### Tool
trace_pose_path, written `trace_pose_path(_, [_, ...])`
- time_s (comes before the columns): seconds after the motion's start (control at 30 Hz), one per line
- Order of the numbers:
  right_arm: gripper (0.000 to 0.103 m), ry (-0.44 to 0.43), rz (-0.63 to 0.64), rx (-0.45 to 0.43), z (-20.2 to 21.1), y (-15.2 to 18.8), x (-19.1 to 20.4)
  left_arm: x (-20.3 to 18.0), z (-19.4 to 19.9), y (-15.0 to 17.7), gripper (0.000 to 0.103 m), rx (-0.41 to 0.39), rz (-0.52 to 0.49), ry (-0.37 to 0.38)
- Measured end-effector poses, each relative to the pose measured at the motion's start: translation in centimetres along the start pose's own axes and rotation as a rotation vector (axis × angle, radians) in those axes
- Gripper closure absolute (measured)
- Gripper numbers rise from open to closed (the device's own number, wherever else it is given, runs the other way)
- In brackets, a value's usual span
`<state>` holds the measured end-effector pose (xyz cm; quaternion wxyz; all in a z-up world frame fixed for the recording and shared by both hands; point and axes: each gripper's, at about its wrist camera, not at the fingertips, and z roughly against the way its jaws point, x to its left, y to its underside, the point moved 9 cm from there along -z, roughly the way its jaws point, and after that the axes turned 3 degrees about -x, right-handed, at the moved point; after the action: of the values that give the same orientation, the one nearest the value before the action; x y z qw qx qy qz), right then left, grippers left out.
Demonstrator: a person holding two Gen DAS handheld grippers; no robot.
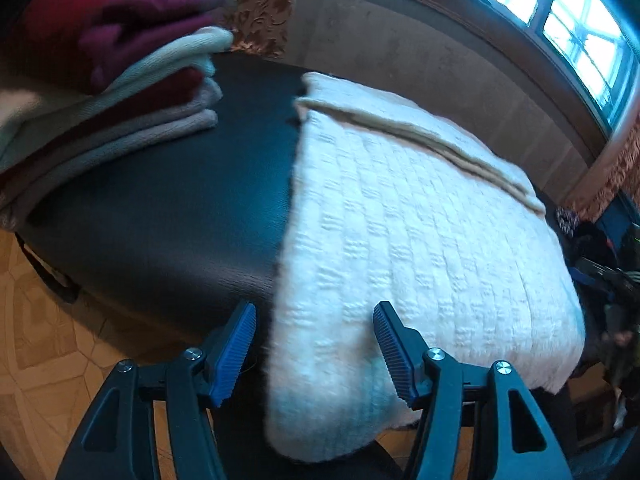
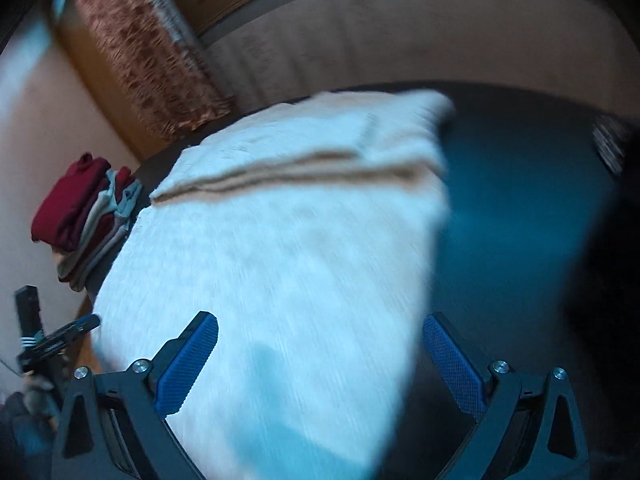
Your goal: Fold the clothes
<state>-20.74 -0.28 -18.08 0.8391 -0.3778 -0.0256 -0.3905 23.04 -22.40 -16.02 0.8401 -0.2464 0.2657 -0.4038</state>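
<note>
With both claws open, my left claw (image 1: 316, 350) straddling the sweater (image 1: 420, 240) hem and my right claw (image 2: 320, 364) over it, I should pinch the near edge evenly.

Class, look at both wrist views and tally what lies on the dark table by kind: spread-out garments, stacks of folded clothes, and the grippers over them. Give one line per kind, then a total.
White knitted garment, spread flat on the dark table: 1
Stack of folded clothes, red and pale layers: 1
Grippers, left gripper and right gripper, both open: 2
Total: 4
</note>
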Motion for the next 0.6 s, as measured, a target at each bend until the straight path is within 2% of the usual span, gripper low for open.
trace_pose_path(0.07, [0.0,-0.029,-0.069,0.019,1.4,2.3,-0.5,-0.7,-0.2,0.3,0.041,0.001,-0.025,-0.007])
trace_pose_path(0.17, [0.0,-0.116,-0.127,-0.006,3.3,4.4,0.1,-0.9,-0.4,0.5,0.041,0.013,-0.028,-0.013])
trace_pose_path(0.2, [0.0,-0.156,-0.15,-0.006,3.6,4.8,0.5,-0.8,-0.4,0.6,0.041,0.022,-0.012,-0.004])
trace_pose_path(0.27, [0.0,-0.29,-0.232,0.003,3.6,5.4,2.0,-0.4,-0.7,0.6,0.041,0.049,0.041,0.03])
trace_pose_path(0.37, [0.0,-0.354,-0.236,0.003,3.2,6.1,3.8,-0.2,-0.7,1.1,0.041,0.074,0.093,0.064])
trace_pose_path(0.47, [0.0,-0.31,-0.214,-0.052,3.4,6.5,4.4,-0.5,-1.0,1.5,0.041,0.09,0.095,0.081])
trace_pose_path(0.53, [0.0,-0.3,-0.184,-0.057,3.5,6.7,4.6,-0.7,-1.2,1.6,0.042,0.11,0.102,0.109])
trace_pose_path(0.6, [0.002,-0.284,-0.16,-0.033,3.5,6.8,5.1,-0.7,-1.5,1.6,0.05,0.13,0.107,0.135])
